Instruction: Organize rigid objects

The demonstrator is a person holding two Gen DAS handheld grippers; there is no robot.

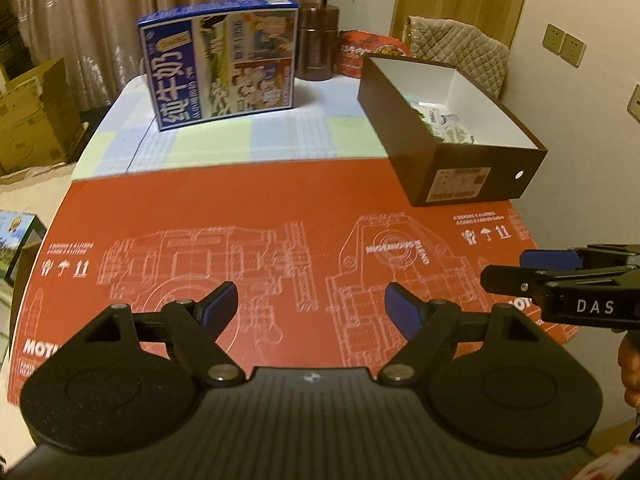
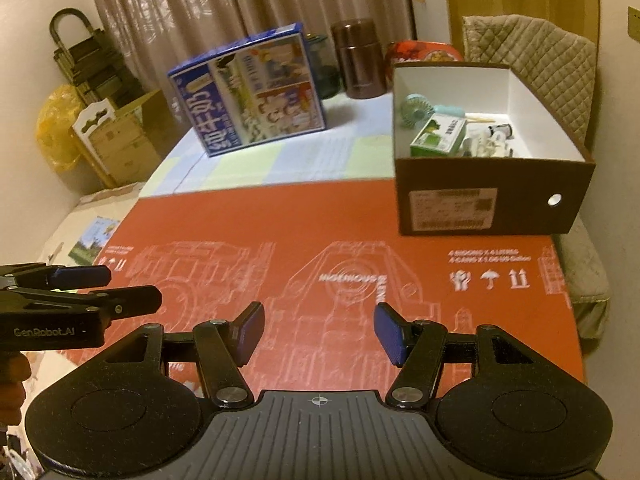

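Note:
A brown shoebox with a white inside stands at the right of the table, also in the left wrist view. In it lie a green carton, a teal hand fan and small white items. My left gripper is open and empty above the red cardboard sheet. My right gripper is open and empty above the same sheet. Each gripper shows at the side of the other's view.
A blue milk carton box stands at the back of the table, with a brown flask and a red snack bag behind. A quilted chair is at the right. Cardboard boxes sit on the floor at the left.

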